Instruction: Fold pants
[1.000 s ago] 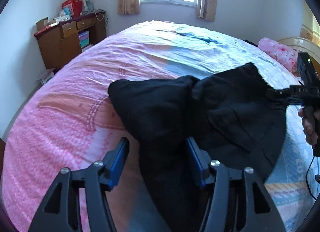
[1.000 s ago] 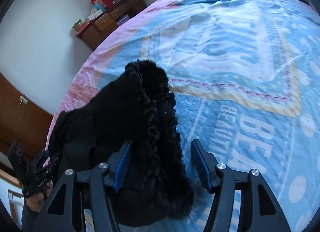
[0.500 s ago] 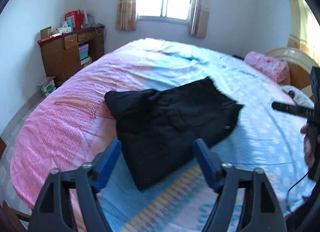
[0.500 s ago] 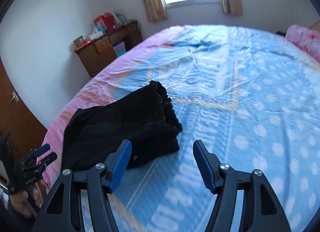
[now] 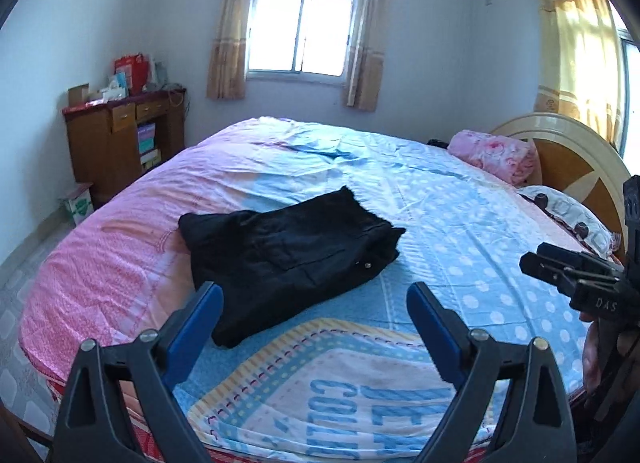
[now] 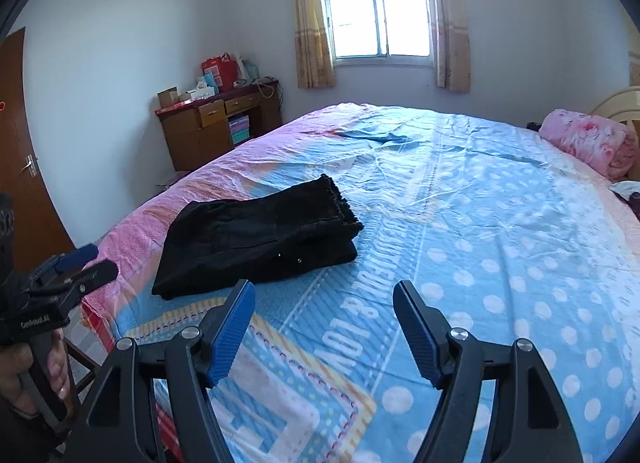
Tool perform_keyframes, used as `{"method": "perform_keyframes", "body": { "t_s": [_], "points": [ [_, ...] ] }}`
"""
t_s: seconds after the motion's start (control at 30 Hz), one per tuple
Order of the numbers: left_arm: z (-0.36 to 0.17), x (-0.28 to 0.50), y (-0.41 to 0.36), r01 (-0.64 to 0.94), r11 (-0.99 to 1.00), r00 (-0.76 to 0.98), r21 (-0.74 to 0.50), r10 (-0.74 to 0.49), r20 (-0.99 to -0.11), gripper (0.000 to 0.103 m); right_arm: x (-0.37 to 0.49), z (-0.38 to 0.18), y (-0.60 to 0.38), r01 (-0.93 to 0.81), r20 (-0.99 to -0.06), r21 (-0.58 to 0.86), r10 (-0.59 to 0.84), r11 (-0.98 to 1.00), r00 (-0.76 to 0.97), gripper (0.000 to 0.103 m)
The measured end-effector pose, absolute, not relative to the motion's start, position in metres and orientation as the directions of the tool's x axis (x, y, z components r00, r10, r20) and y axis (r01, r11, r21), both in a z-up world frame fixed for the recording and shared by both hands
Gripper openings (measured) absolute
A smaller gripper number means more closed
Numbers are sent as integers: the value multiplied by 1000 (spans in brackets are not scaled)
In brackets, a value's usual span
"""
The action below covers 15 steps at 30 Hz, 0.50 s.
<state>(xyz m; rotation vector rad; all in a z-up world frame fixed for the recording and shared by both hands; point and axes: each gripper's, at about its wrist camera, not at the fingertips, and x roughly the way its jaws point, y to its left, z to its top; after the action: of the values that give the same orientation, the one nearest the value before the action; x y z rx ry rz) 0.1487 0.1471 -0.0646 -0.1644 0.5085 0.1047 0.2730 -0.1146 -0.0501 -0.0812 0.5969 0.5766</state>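
Pants (image 5: pixel 288 255) lie folded in a black bundle on the bed (image 5: pixel 460 223). Left gripper (image 5: pixel 314 321) and right gripper (image 6: pixel 324 321) hover apart from them, jaws opening, nothing between.

Left gripper (image 5: pixel 314 305) opening, empty, right gripper (image 6: pixel 324 305) opening, seemingly empty

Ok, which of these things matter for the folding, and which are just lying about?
Job:
- pants, folded on the bed
- left claw, opening, nothing in it
- right claw, opening, nothing in it

Lying about:
- pink blanket roll
- patterned pillow
- desk with boxes
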Motion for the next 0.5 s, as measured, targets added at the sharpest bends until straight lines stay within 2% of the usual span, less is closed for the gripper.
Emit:
{"method": "perform_keyframes", "body": {
  "t_s": [0.5],
  "points": [
    [-44, 133, 116, -76, 990, 892, -118, 15, -451, 99, 222, -28, -149, -468, -496, 95, 449, 879, 743, 73]
  ]
}}
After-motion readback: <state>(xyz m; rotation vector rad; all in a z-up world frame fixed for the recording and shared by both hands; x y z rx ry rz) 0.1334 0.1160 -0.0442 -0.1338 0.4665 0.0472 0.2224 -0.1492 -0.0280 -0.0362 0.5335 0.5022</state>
